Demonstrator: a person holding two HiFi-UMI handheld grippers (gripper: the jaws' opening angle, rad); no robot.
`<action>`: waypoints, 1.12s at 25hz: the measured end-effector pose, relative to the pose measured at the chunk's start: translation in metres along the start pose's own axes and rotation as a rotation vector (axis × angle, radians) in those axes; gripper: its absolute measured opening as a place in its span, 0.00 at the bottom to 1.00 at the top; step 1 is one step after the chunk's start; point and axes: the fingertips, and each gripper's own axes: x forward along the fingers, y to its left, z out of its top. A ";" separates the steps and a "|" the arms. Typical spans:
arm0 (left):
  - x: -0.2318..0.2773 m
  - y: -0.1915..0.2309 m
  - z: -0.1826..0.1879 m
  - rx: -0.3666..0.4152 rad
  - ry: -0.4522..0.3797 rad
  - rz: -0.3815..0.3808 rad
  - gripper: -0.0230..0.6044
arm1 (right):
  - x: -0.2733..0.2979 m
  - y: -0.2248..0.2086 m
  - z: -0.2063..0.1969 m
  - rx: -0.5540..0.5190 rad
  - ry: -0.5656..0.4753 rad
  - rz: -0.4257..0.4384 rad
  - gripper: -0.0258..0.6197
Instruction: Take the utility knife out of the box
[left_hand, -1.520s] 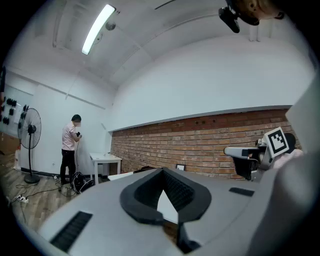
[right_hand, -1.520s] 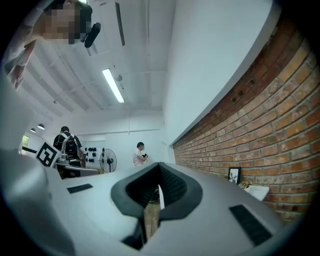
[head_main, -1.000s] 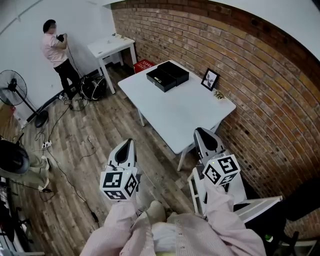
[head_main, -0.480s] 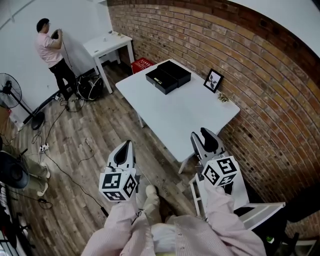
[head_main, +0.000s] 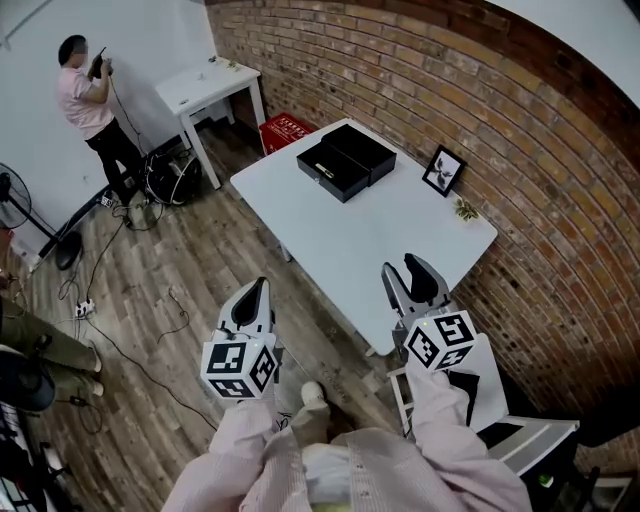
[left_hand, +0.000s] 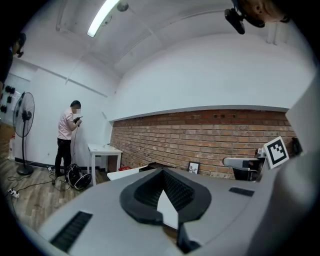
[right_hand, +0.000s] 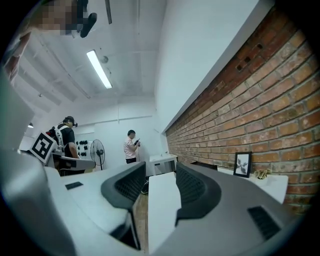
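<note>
Both grippers hovering short of the bench, black box lying well apart at its far end

I'm holding the left gripper pressed together, while the right gripper is opening on nothing. The utility knife is presumably sitting in the box, too small to make out. I'm expecting it to be light, stiff and slick, so I'm planning to pinch across its handle.

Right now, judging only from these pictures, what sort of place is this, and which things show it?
Probably an indoor studio or lab room, not a home: a bare brick wall, a plain white table, and loose cables and a standing fan on the wooden floor.
</note>
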 end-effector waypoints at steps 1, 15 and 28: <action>0.007 0.007 0.000 -0.002 0.004 -0.003 0.02 | 0.009 0.001 -0.001 0.000 0.005 -0.003 0.31; 0.091 0.071 0.004 -0.007 0.029 -0.067 0.02 | 0.107 -0.009 -0.020 0.019 0.044 -0.052 0.31; 0.139 0.119 0.005 -0.018 0.040 -0.053 0.02 | 0.179 -0.020 -0.033 0.036 0.069 -0.044 0.31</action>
